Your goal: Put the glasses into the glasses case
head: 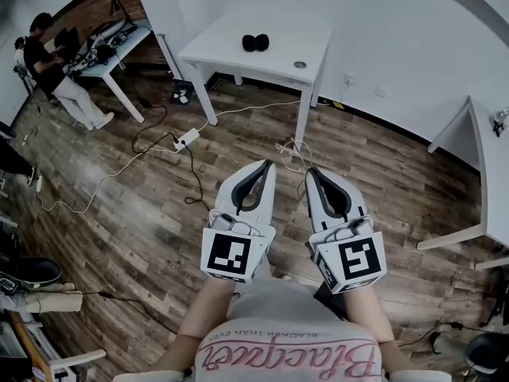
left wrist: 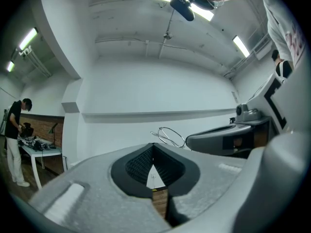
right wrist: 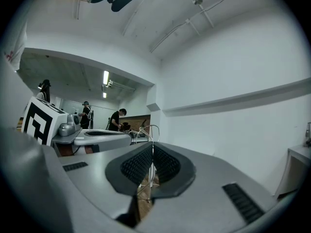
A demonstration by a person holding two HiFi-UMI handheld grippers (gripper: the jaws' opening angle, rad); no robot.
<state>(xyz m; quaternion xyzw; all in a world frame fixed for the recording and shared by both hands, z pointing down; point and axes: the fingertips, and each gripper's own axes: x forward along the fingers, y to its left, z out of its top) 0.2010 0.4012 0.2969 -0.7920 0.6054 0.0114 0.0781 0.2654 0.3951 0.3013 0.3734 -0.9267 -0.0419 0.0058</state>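
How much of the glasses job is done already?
Done: the glasses are picked up. In hand: the right gripper is shut on their wire frame above the wooden floor; the left gripper is shut and empty. Left: they are not in a case yet. The dark thing on the white table ahead may be it.

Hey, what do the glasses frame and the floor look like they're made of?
The glasses look like thin metal wire, judging by the slim, pale rims. The floor is wood planks or wood-look laminate, matte, with visible grain and plank seams.
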